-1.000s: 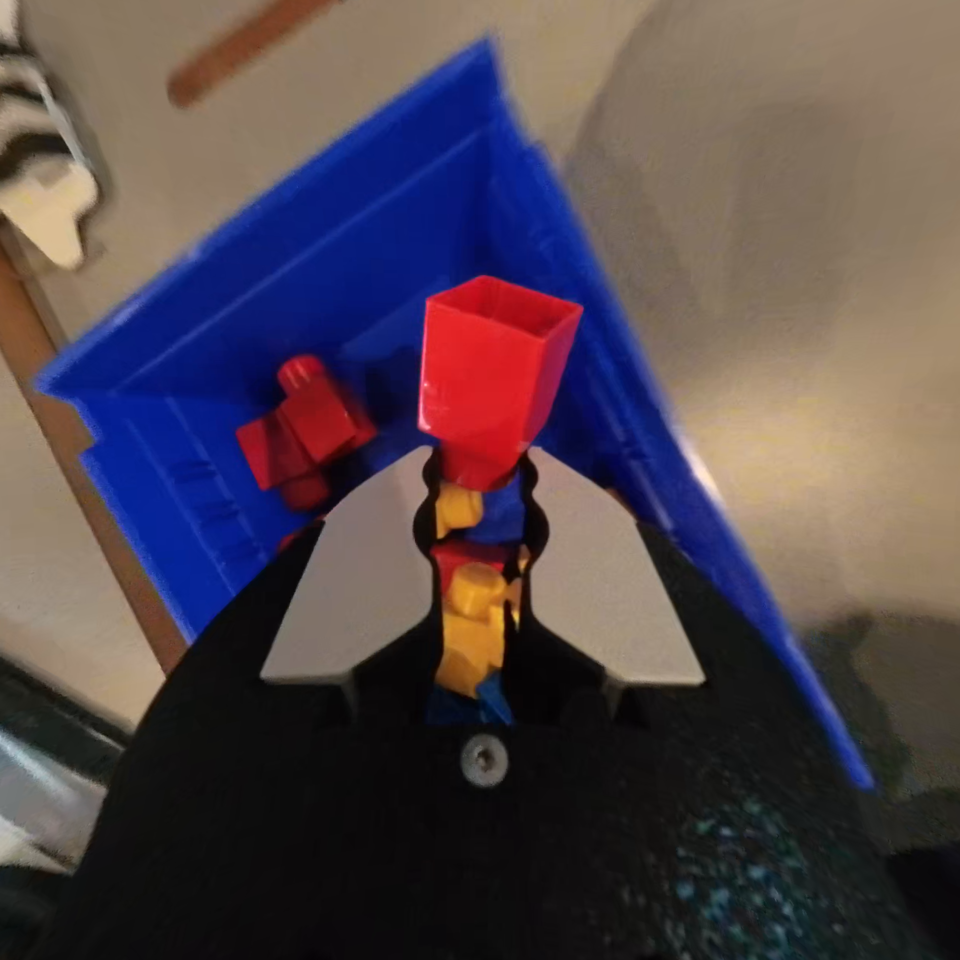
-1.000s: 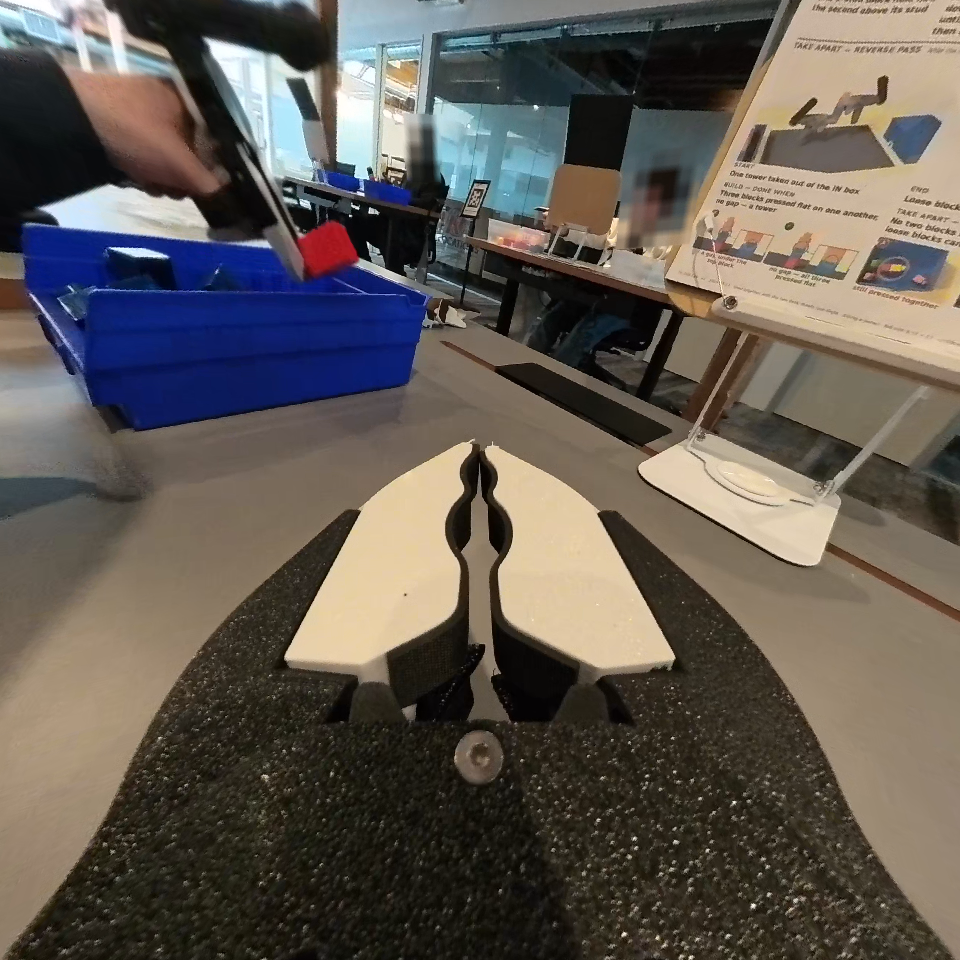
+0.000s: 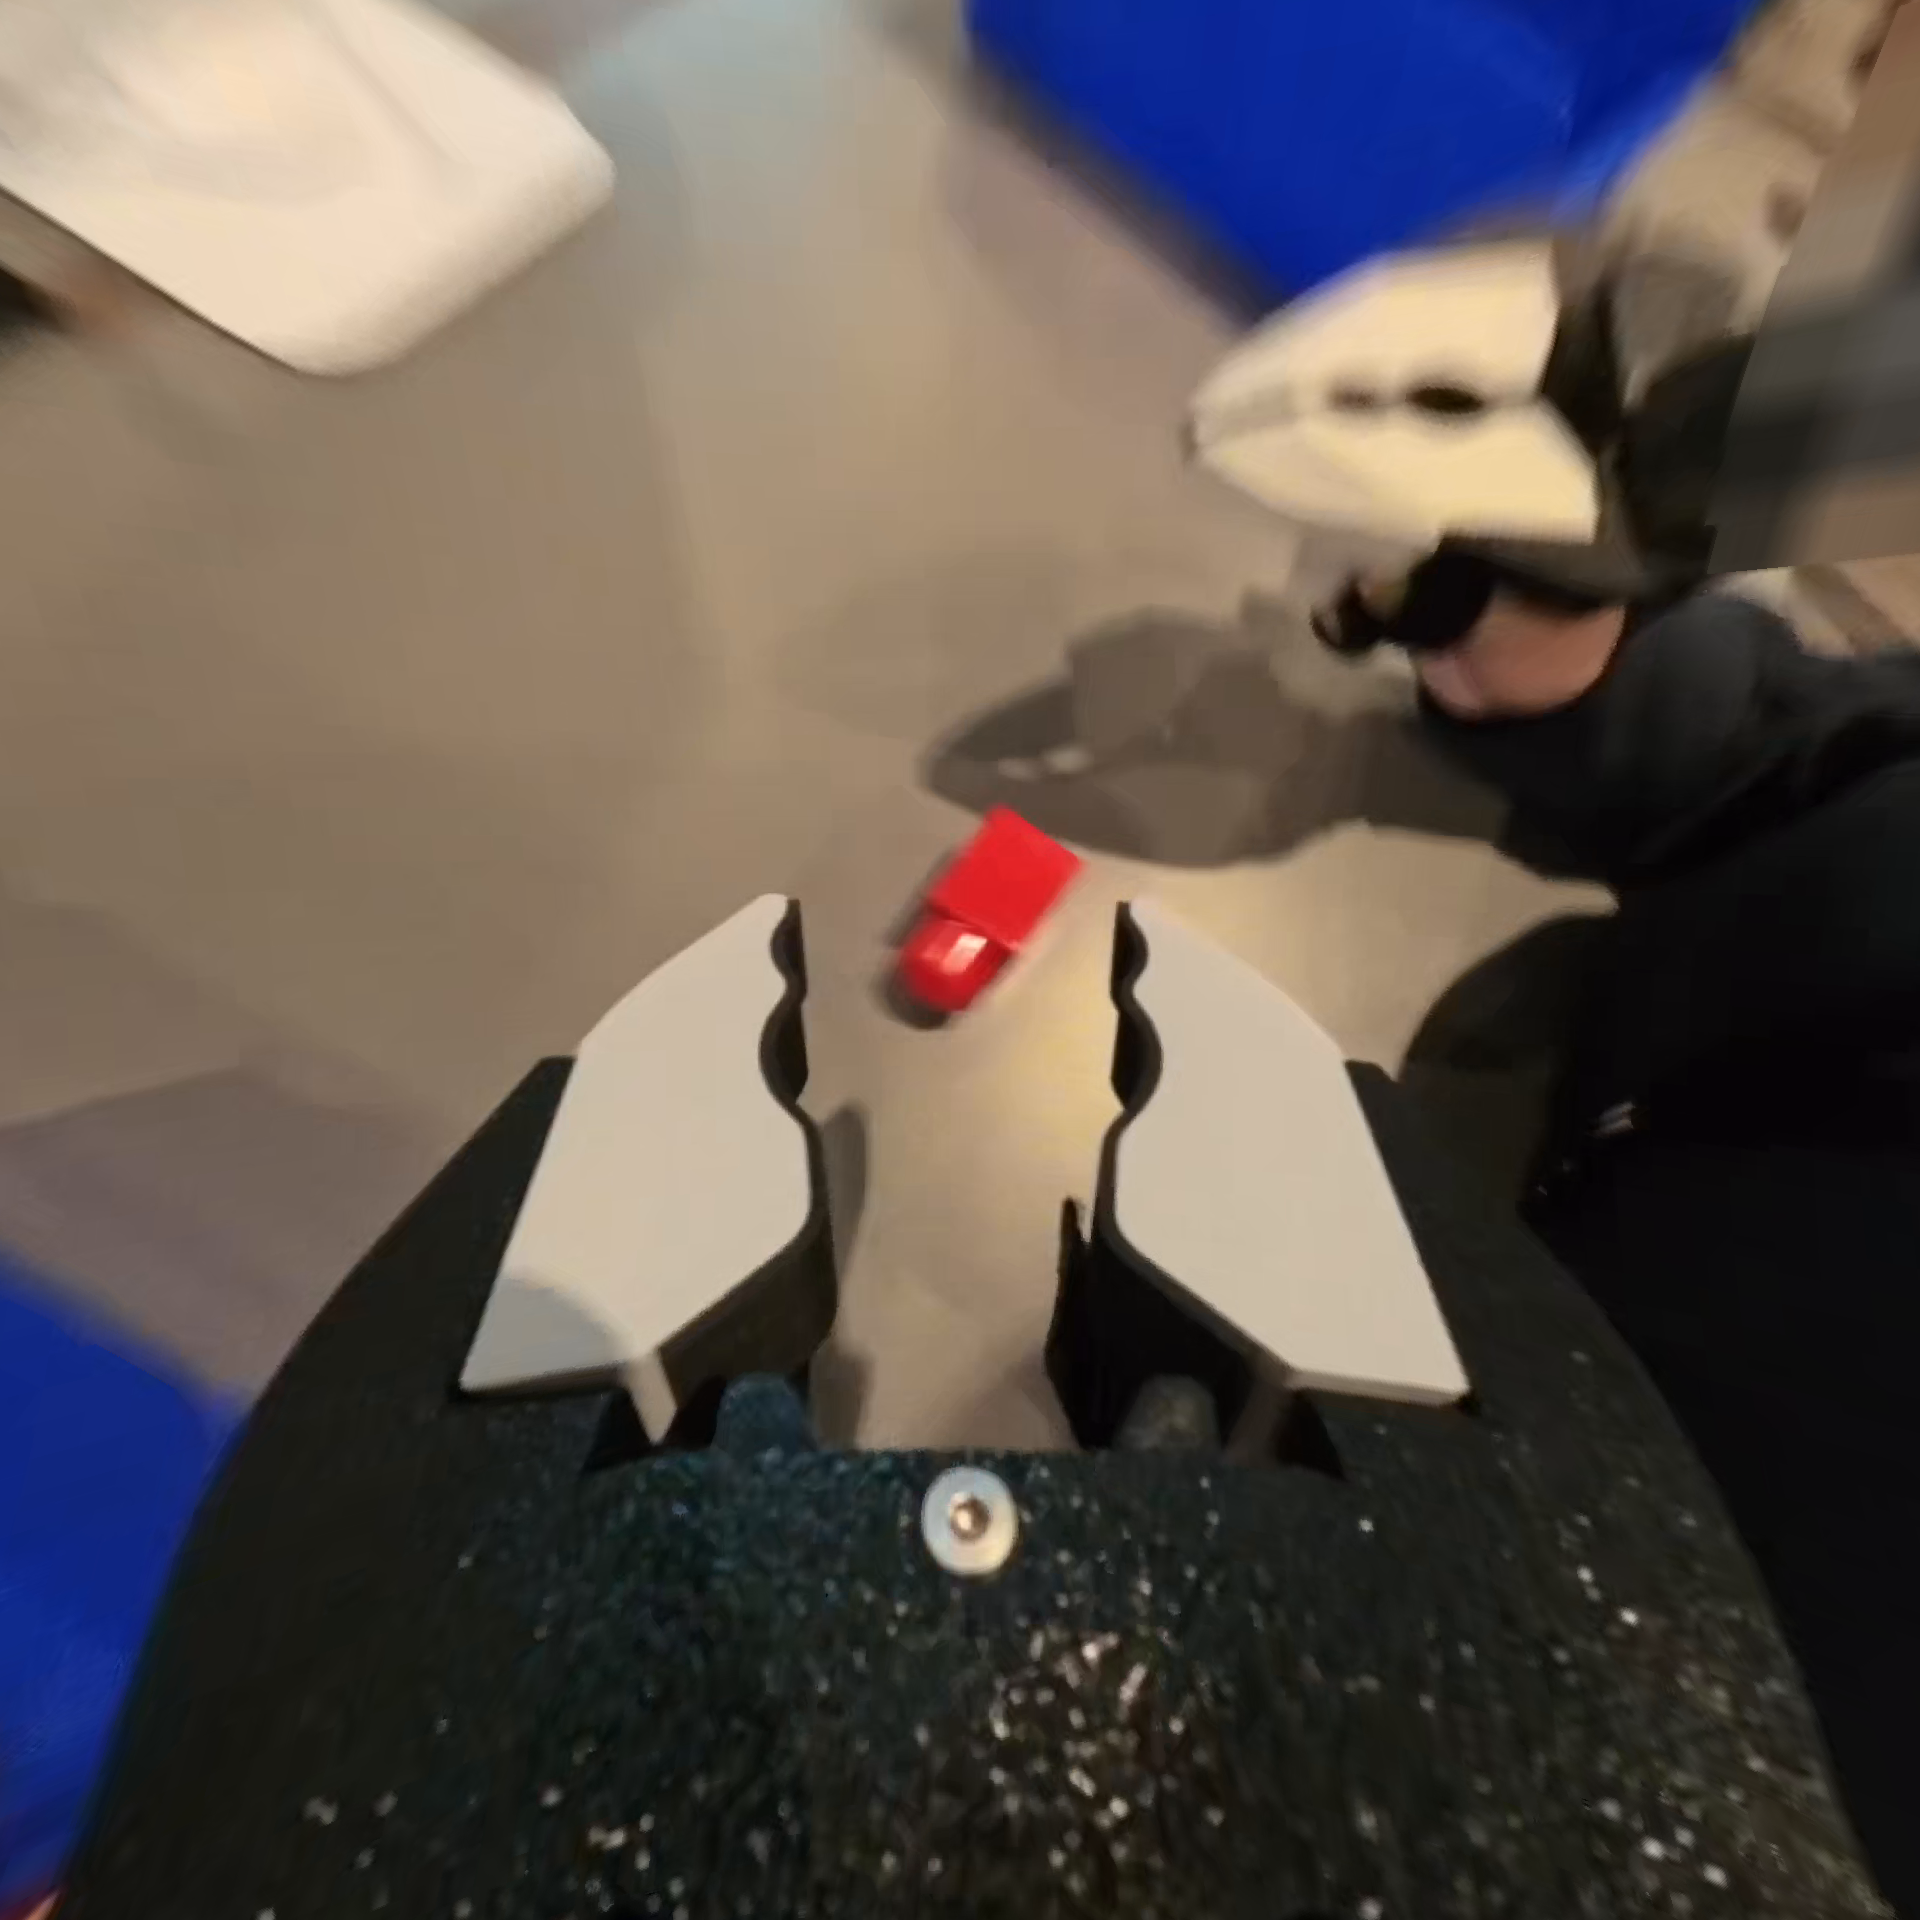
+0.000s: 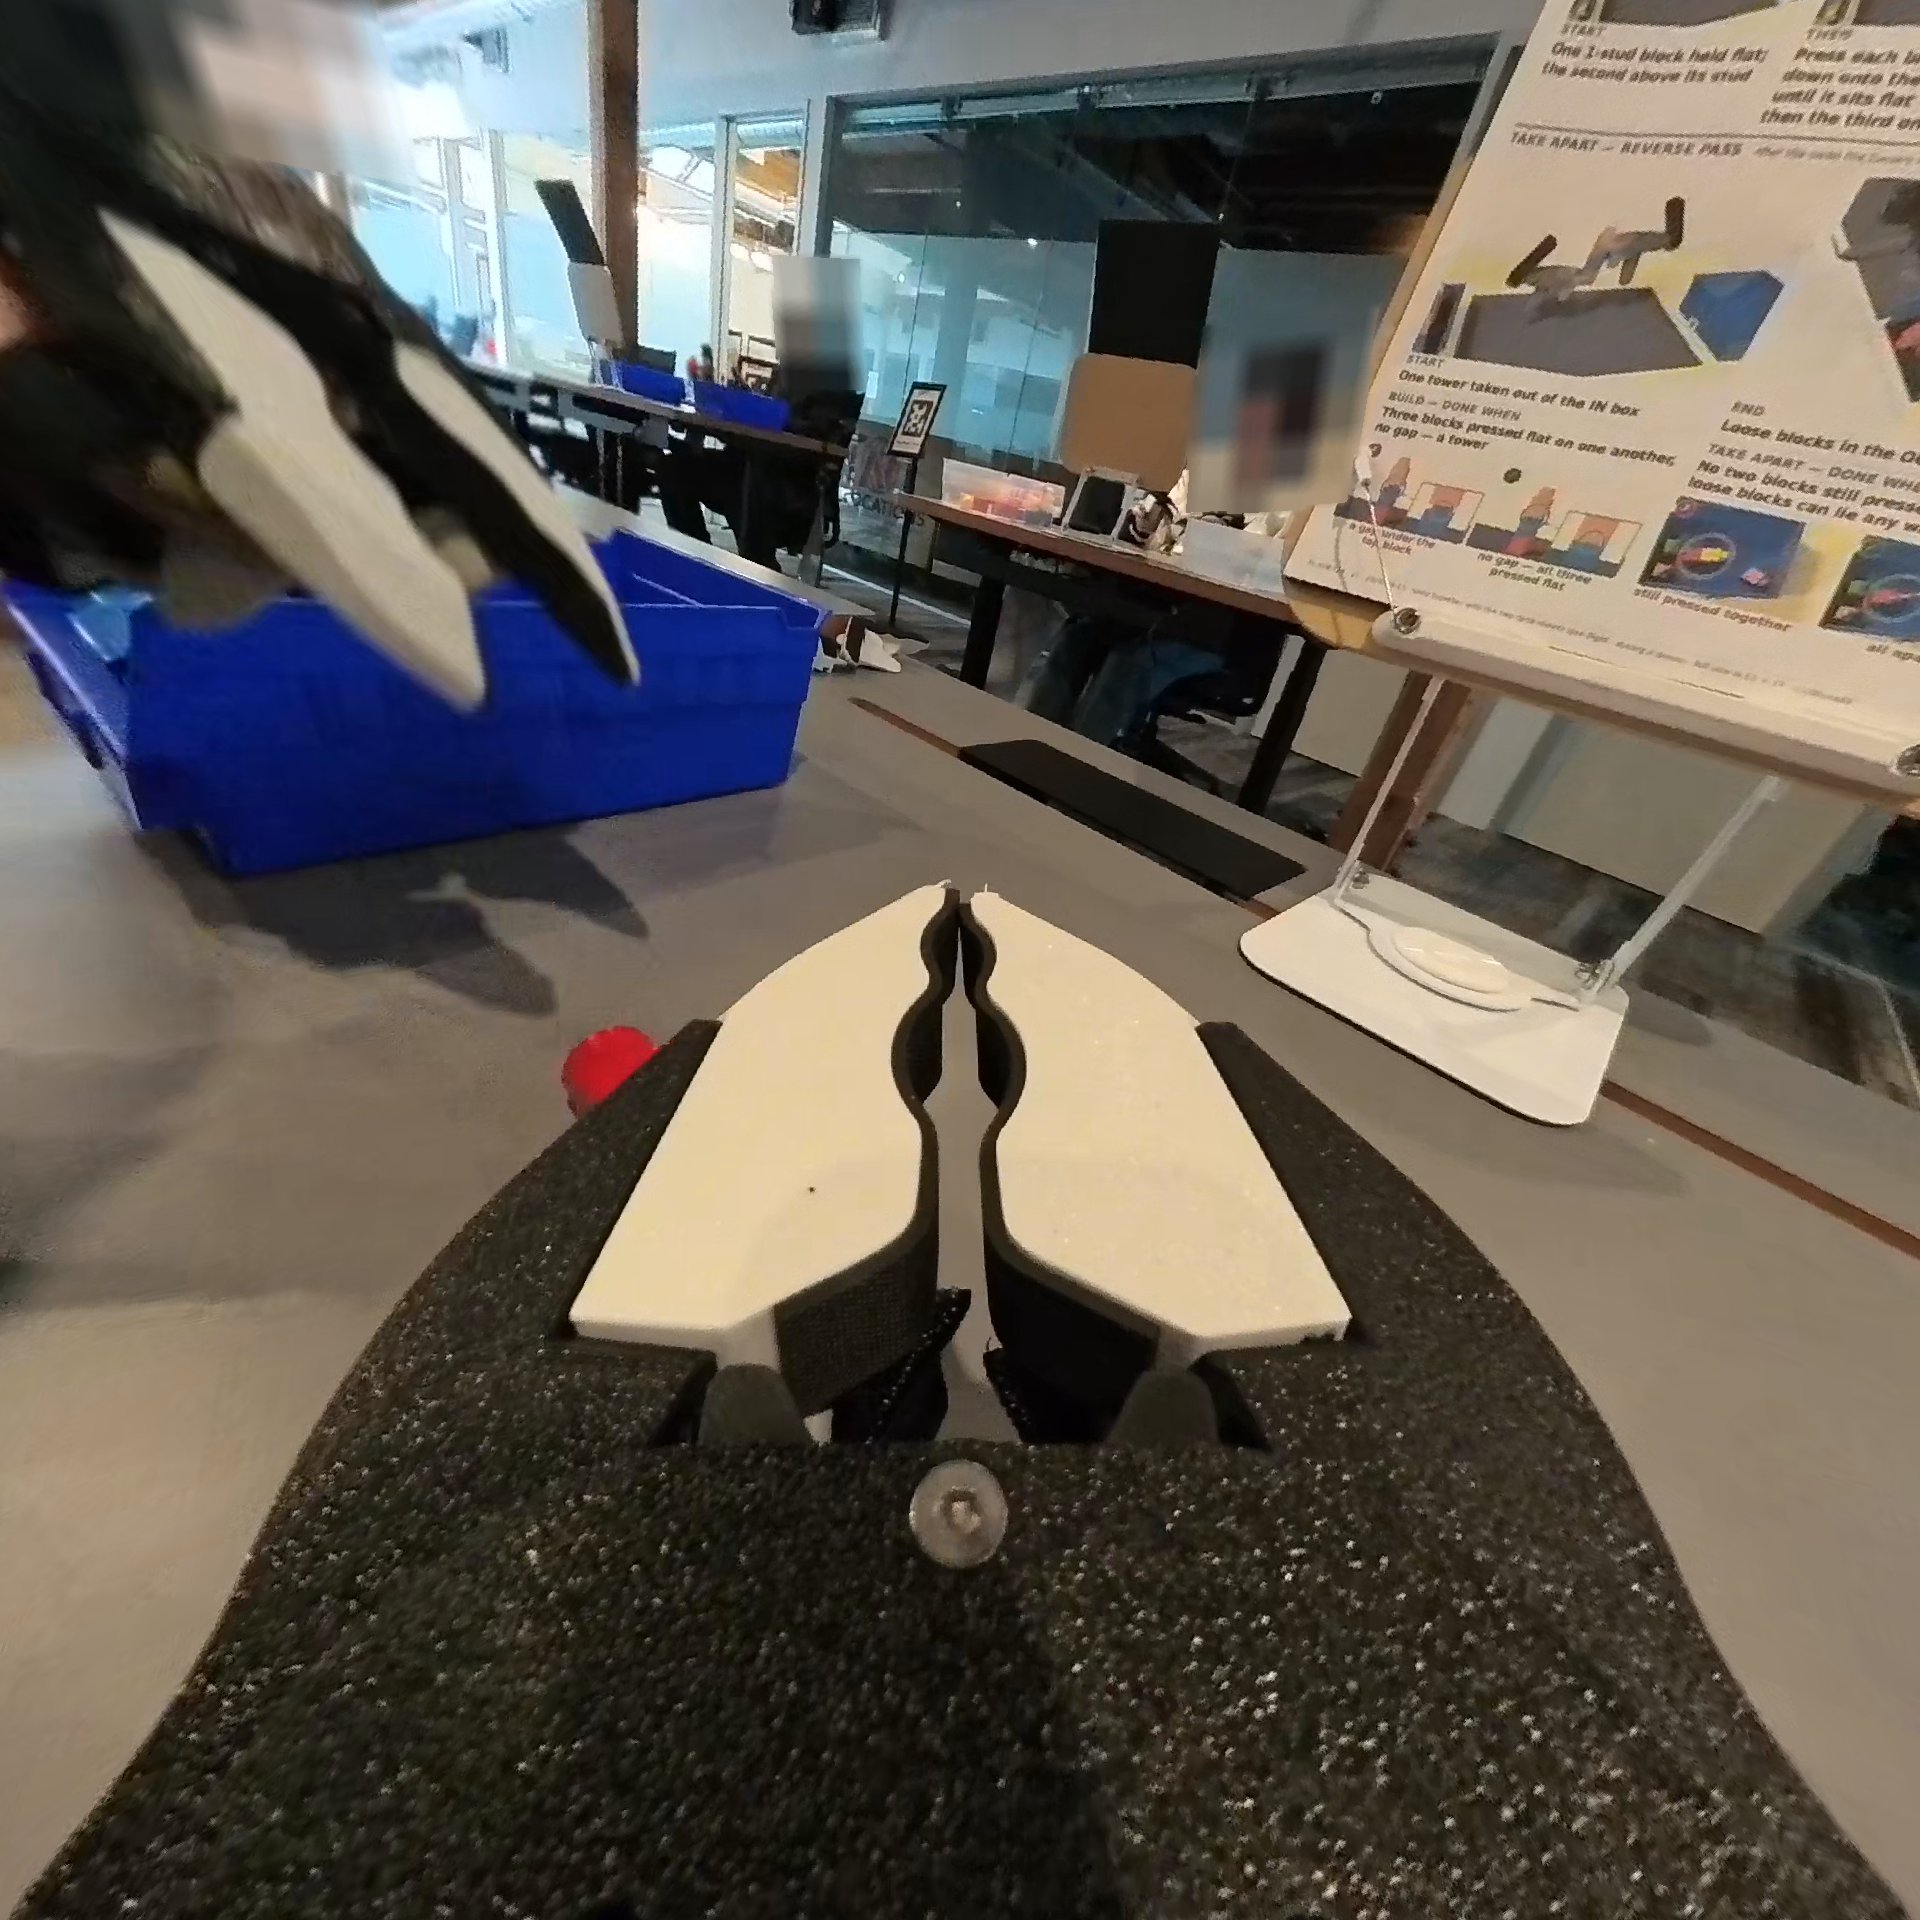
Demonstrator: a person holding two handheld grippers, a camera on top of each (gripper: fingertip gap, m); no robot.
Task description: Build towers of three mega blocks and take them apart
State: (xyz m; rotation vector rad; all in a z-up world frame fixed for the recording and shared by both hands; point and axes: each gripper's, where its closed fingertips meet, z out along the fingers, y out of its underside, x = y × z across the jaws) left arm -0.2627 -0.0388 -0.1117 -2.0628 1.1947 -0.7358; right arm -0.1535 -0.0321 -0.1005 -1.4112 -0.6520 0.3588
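A red one-stud block [image 3: 982, 920] lies on its side on the grey table, just beyond my left gripper's fingertips. My left gripper [image 3: 956, 914] is open and empty above the table. In the right wrist view the left gripper [image 4: 540, 655] hangs open in front of the blue bin [image 4: 416, 707], and only the block's red stud [image 4: 603, 1065] shows beside my right gripper. My right gripper [image 4: 963, 891] is shut and empty, low over the table. It also shows blurred in the left wrist view [image 3: 1205, 426].
A white stand base [image 4: 1455, 997] holding an instruction board [image 4: 1662, 343] stands at the right. A blue bin [image 3: 1299, 135] sits at the top of the left wrist view. A dark sleeve [image 3: 1714, 779] reaches in from the right.
My left gripper carried the red block out of the blue bin to the table, opened and let it go. The block now lies on the table. My right gripper stayed shut.
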